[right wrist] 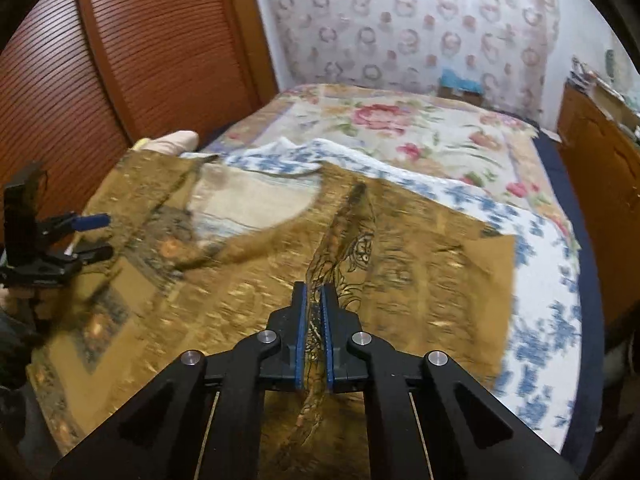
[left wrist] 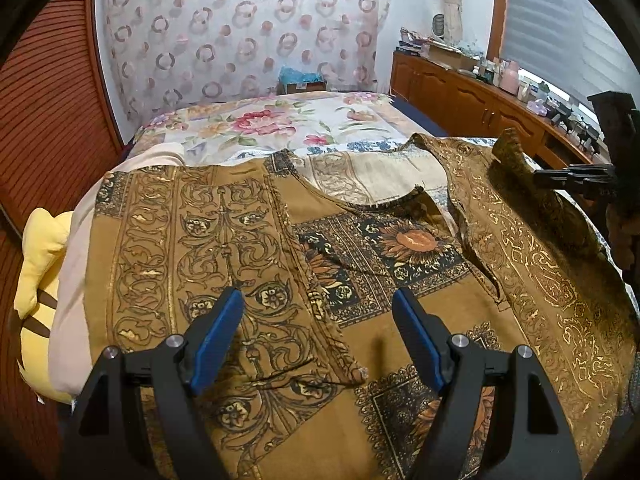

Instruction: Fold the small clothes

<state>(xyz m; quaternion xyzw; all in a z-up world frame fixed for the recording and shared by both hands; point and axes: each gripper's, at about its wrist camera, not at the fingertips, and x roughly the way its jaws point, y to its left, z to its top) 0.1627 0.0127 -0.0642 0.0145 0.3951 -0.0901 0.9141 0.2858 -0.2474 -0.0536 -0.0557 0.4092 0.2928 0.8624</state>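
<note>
A brown and gold patterned top [left wrist: 360, 260] lies spread on the bed, neckline facing away; its left side is folded over the middle. My left gripper [left wrist: 318, 300] is open and empty just above the cloth near its lower middle. It also shows at the left of the right wrist view [right wrist: 96, 236]. My right gripper [right wrist: 314, 292] is shut on a pinched edge of the top [right wrist: 344, 232] and holds it lifted above the rest. The right gripper appears at the far right of the left wrist view [left wrist: 540, 178], with the raised cloth corner beside it.
The bed has a floral cover [left wrist: 280, 120] and a blue-flowered quilt [right wrist: 540, 260]. A yellow cushion [left wrist: 40, 280] lies at the bed's left edge. A wooden slatted door [right wrist: 140, 40] is left; a cluttered wooden cabinet [left wrist: 480, 96] runs along the right.
</note>
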